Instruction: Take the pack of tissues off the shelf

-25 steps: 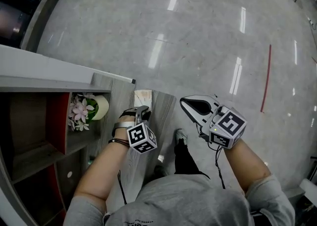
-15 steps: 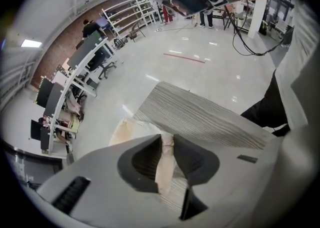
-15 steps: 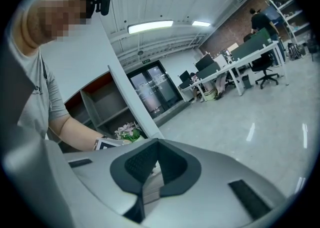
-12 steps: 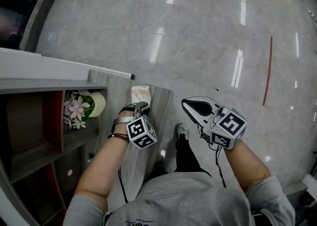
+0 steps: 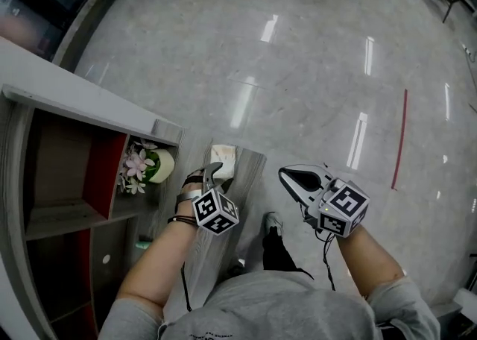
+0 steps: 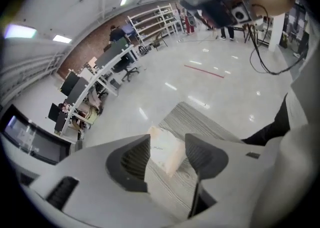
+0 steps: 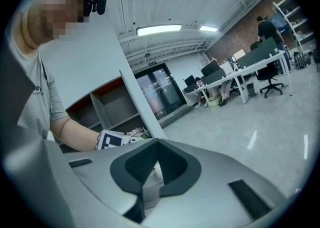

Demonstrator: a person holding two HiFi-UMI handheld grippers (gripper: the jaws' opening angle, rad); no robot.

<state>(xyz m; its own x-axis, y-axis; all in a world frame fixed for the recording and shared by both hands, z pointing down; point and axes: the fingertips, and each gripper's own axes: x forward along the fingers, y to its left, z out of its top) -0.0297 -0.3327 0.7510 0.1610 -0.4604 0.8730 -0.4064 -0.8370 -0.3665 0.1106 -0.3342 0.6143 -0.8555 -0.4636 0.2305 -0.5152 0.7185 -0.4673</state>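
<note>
Currently the left hand-held gripper [image 6: 167, 142] points steeply down over the grey wood-grain counter [image 5: 250, 173], and its jaws have just been opening; they stand wide apart. The pack of tissues [image 5: 224, 161] shows in the gap between the pads, but neither pad presses on it: it lies flat on the counter under and just ahead of the tips, so I log it as let go, not held. Pack position: on the counter near its far end, just beside the open shelf unit [image 5: 82, 104], outside every compartment; pink flowers [image 5: 136, 167] sit in the nearest compartment, apart from the pack. Key relation: pack lies straight along the left gripper's pointing line, ahead of and below it, long axis roughly in line with the counter's length and so with the jaws' reach rather than across them. Left hand is clearly the nearer; the right hand-held gripper [image 5: 285, 174] hangs out over the floor to the right of the counter, well apart from the pack, tips pressed together with nothing between them. Judgement: pack is off the shelf and task looks near its end; if a re-grip were wanted, the left would only need to drop straight down and close across the pack's short side
</note>
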